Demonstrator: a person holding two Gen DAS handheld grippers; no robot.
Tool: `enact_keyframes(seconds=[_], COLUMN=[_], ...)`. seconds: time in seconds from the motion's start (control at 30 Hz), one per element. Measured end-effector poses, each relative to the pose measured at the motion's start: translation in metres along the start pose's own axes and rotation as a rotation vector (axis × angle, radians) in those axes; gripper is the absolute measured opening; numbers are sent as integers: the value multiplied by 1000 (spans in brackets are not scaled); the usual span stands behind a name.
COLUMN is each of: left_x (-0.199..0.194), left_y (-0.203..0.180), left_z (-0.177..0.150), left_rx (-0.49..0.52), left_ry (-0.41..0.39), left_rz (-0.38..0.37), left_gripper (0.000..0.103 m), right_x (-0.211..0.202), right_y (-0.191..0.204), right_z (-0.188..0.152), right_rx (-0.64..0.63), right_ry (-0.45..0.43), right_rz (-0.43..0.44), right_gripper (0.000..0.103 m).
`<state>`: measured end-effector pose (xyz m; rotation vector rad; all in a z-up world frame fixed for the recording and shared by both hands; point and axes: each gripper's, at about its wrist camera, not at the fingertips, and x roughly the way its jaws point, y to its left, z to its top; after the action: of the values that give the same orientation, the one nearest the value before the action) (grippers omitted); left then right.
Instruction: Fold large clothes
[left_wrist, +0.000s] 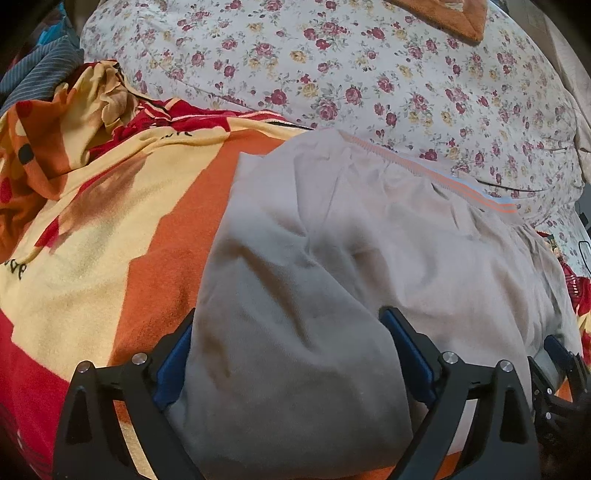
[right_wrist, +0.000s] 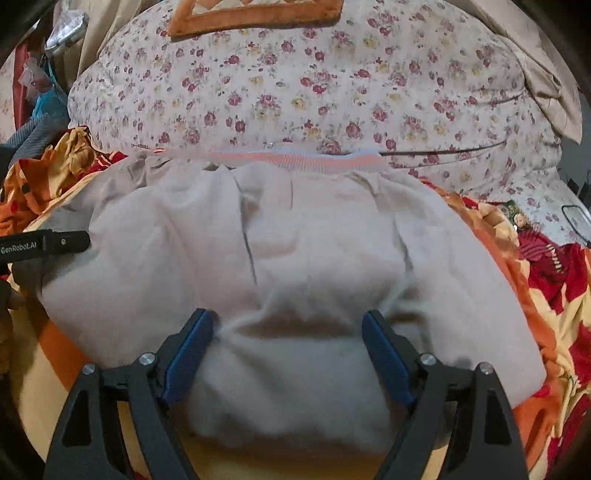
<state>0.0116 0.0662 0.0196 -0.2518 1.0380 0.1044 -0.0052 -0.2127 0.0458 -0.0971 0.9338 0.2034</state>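
Left wrist view: your left gripper (left_wrist: 291, 354) stands with its jaws wide apart, straddling the near fold of the grey garment (left_wrist: 351, 240) without pinching it. The garment lies folded on the orange blanket (left_wrist: 155, 221), its striped waistband (left_wrist: 443, 177) at the far edge against the floral quilt (left_wrist: 369, 74). It looks soft, thick and limp, so it should sag where it is unsupported.

Right wrist view: your right gripper (right_wrist: 288, 350) is likewise spread, with loose cloth bulging between the pads (right_wrist: 192, 350). Take the doubled near edge of the garment (right_wrist: 295, 240), not a single layer; the fleece should not slip.
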Motion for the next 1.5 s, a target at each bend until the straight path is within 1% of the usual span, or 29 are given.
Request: enact_keyframes(seconds=[0.23, 0.3, 0.53, 0.63, 0.7, 0.77, 0.8, 0.87, 0.9, 0.93, 1.03, 1.1, 1.13, 1.2, 1.3, 1.37, 1.4, 1.47, 1.5], left_x=[3, 5, 5, 1, -3, -8, -12, -22, -27, -31, -56, -74, -82, -88, -79, -66, -61, -58, -57], left_y=[1, 2, 3, 8, 15, 27, 33, 43, 48, 52, 62, 66, 66, 60, 52, 51, 53, 55, 54], left_z=[0, 0, -1, 1, 3, 5, 6, 7, 8, 8, 9, 8, 5, -5, -21, -26, -23, -11, 2], left_rx=[-7, -21, -30, -50, -85, -135, -155, -172, -194, -213, -259, -275, -280, -265, -248, -249, -259, -281, -269], left_ry=[0, 2, -8, -10, -17, -34, -48, -101, -123, -139, -222, -262, -269, -243, -164, -117, -96, -94, -97], left_rz=[-6, -18, -34, -50, -59, -67, -55, 13, 10, -3, -38, -100, -137, -205, -243, -207, -189, -186, -183], left_gripper=[95, 99, 99, 97, 90, 89, 89, 89, 89, 88, 88, 88, 88, 88, 88, 88, 88, 88, 88], right_x=[0, 0, -3, -4, -4, -4, -4, -4, -4, -4, -4, -4, -4, -4, -5, -5, -5, -5, -5], right_y=[1, 2, 9, 4, 4, 4, 4, 2, 2, 2, 1, 1, 1, 1, 1, 0, 1, 1, 1], right_z=[-1, 1, 2, 2, 2, 2, 2, 1, 1, 2, 2, 2, 2, 2, 2, 2, 2, 2, 2], right_rx=[2, -2, -46, -37, -31, -30, -28, -27, -28, -29, -26, -24, -23, -24, -25, -25, -24, -27, -26], right_ry=[14, 13, 12, 16, 18, 17, 18, 18, 18, 18, 20, 21, 21, 21, 20, 20, 20, 20, 20], right_rz=[1, -6, -61, -37, -30, -29, -29, -23, -20, -19, -13, -9, -8, -10, -11, -8, -8, -9, -10], right_gripper=[88, 88, 89, 90, 90, 90, 90, 90, 90, 90, 90, 90, 90, 90, 90, 90, 90, 90, 90])
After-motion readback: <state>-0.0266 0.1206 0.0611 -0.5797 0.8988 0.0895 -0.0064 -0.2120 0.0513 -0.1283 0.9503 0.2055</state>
